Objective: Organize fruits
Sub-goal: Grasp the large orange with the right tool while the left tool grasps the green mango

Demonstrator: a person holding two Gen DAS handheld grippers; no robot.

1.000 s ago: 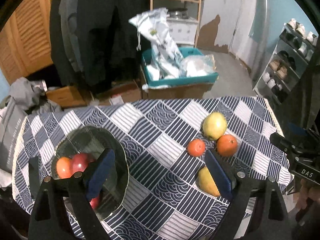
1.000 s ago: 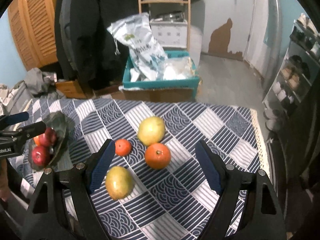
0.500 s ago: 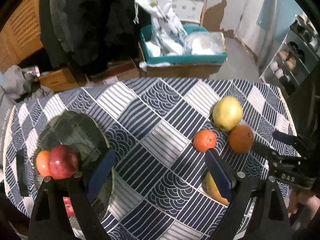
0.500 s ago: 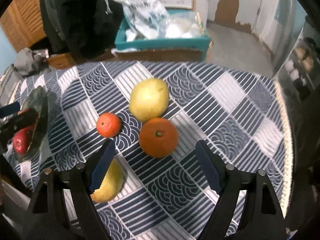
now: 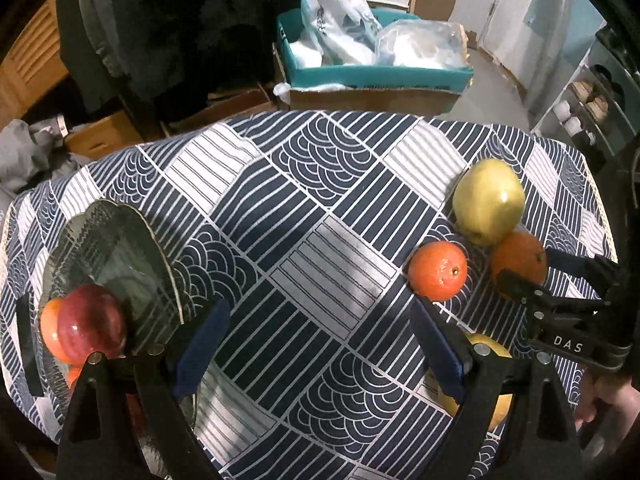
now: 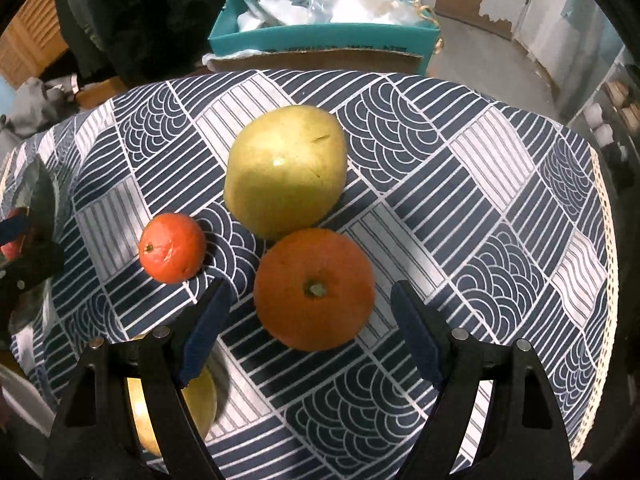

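Between open right tool (image 6: 312, 326) fingers, large orange (image 6: 314, 288)

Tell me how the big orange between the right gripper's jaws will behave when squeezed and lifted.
The big orange looks round and firm, so it may roll off if nudged. Its dimpled peel should probably grip well. The right gripper is open wider than it.

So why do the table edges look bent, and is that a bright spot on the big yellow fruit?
Right wrist view: the fisheye lens bows the tablecloth edge, and a small highlight shines on the yellow-green fruit. Left wrist view: same bending, dark corners, and glare on the red apple.
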